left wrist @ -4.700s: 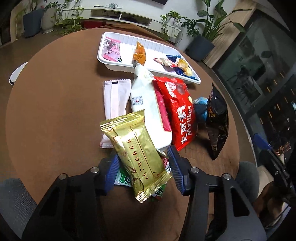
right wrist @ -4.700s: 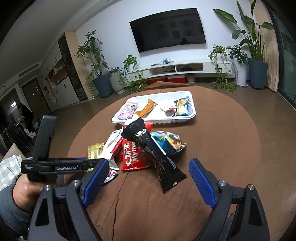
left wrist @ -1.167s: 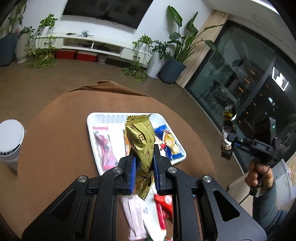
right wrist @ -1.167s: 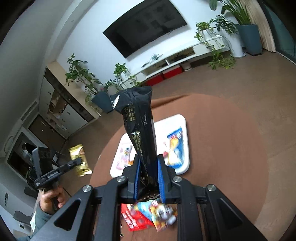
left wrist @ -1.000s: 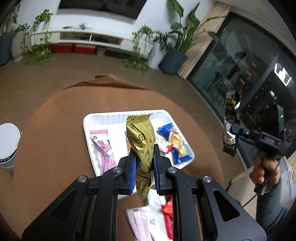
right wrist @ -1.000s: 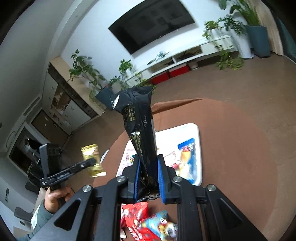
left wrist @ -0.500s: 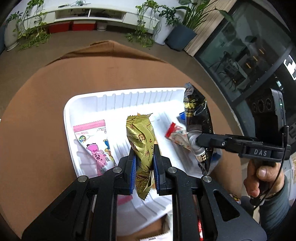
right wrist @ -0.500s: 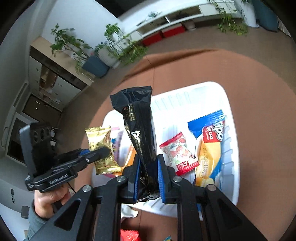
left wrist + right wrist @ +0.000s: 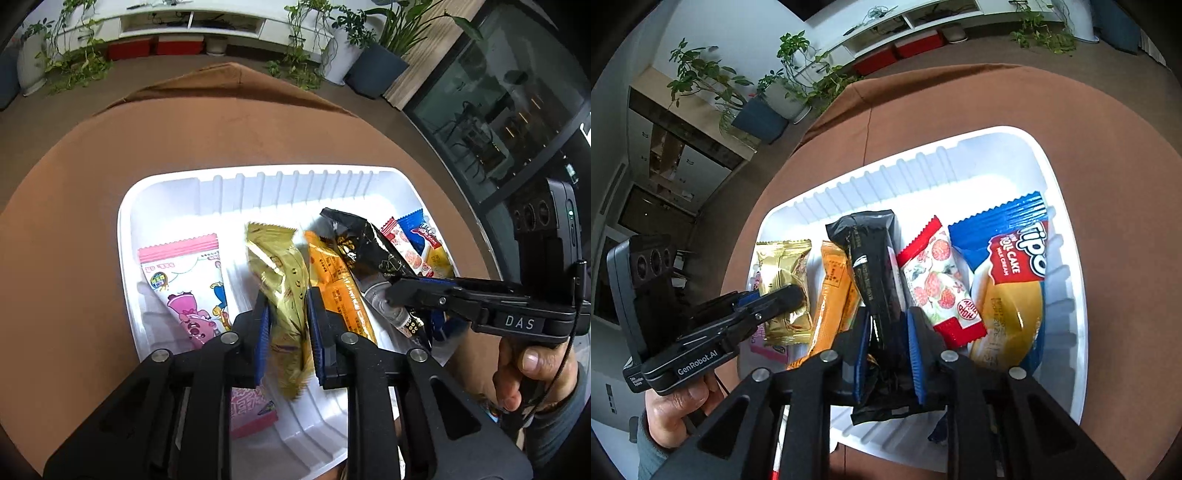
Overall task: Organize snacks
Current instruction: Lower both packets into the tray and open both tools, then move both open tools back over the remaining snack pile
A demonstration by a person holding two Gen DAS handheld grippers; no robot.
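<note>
Round table draped in brown cloth. Brown floor beyond. Low white TV cabinet along far wall, red boxes beneath. Potted plants on either side. Dark glass wall at right, wood-panelled edge. Wooden shelving at left. White wall.
</note>
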